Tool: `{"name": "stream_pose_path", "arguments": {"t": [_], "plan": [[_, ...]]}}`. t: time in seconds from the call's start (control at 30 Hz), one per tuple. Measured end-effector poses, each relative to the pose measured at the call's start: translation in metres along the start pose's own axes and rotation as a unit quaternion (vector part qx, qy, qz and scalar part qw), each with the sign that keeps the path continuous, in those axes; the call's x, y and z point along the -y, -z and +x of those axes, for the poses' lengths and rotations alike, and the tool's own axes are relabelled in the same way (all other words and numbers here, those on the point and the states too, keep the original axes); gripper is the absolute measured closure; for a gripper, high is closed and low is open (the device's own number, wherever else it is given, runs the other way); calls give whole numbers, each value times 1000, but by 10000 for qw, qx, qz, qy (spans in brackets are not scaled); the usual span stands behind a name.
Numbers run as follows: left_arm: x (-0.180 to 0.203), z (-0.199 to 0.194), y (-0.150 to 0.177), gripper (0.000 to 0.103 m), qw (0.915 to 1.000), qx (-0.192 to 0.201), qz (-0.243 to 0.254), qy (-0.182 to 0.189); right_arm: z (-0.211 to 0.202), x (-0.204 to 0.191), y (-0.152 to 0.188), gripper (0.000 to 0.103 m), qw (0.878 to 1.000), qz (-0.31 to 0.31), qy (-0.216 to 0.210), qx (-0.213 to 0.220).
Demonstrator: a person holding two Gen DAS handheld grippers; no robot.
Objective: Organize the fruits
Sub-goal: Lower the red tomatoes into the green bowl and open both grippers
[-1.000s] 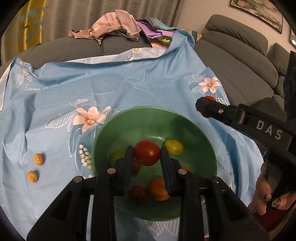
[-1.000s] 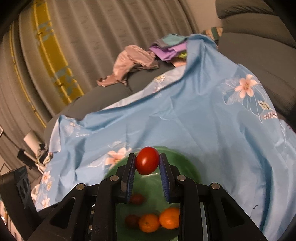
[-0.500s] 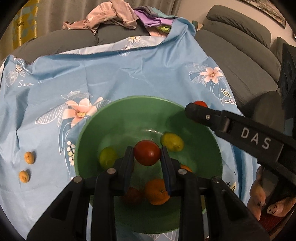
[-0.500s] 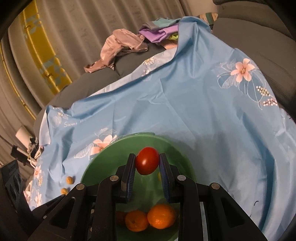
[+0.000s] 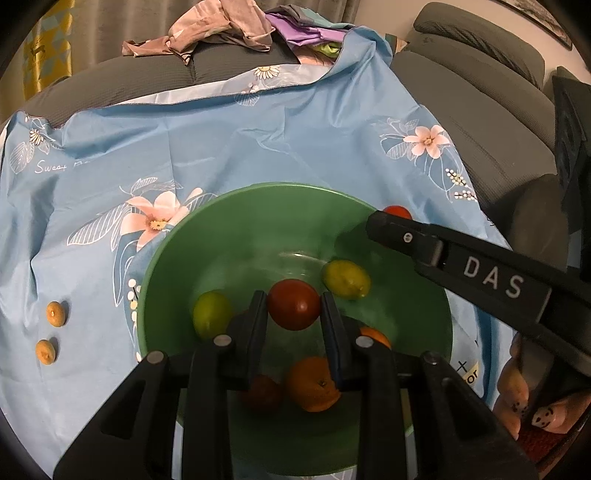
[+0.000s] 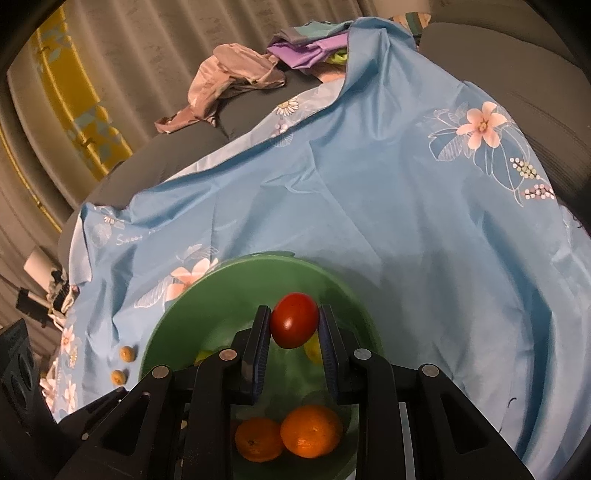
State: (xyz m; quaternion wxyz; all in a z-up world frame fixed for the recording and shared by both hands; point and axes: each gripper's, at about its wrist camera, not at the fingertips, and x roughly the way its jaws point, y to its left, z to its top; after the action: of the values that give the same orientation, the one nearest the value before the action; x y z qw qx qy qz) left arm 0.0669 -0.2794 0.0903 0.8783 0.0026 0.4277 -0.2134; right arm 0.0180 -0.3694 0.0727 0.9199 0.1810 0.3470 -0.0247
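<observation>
A green bowl [image 5: 221, 236] sits on a blue flowered cloth [image 5: 258, 129]. It holds two yellow-green fruits [image 5: 211, 317], oranges [image 5: 312, 384] and a dark red fruit [image 5: 260, 393]. My left gripper [image 5: 293, 306] is shut on a red tomato [image 5: 293, 304] and holds it over the bowl. My right gripper [image 6: 293, 325] is shut on another red tomato [image 6: 294, 319] above the bowl [image 6: 207, 291]. Its black finger shows in the left wrist view [image 5: 402, 236], reaching over the bowl's right rim. Two oranges [image 6: 312, 430] lie below it.
Two small orange fruits [image 5: 55, 314] lie on the cloth left of the bowl, also in the right wrist view [image 6: 127, 354]. Crumpled clothes [image 5: 218, 26] lie on the grey sofa [image 5: 480, 92] behind. A curtain [image 6: 74, 74] hangs at the back left.
Both grippers have moved forward and down over the bowl, each still holding its tomato. The bowl looks larger and nearer in both views.
</observation>
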Motion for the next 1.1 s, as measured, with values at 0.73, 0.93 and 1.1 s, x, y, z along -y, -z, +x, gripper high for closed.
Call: {"name": "stream_pose_path", "arguments": {"t": [0.73,0.93,1.1], "plan": [[9,7,-1,74,9999,-57,-11,92,8,1,1,75,9996,-91,191,-197],[5,-8,0,50,9997,129,-43,210,5,0,0,72,9998,-82,160,-129],[-17,-38,3,41,9990,363,-230,98,-1,-10,-1,51,9998,-165,81,36]]}}
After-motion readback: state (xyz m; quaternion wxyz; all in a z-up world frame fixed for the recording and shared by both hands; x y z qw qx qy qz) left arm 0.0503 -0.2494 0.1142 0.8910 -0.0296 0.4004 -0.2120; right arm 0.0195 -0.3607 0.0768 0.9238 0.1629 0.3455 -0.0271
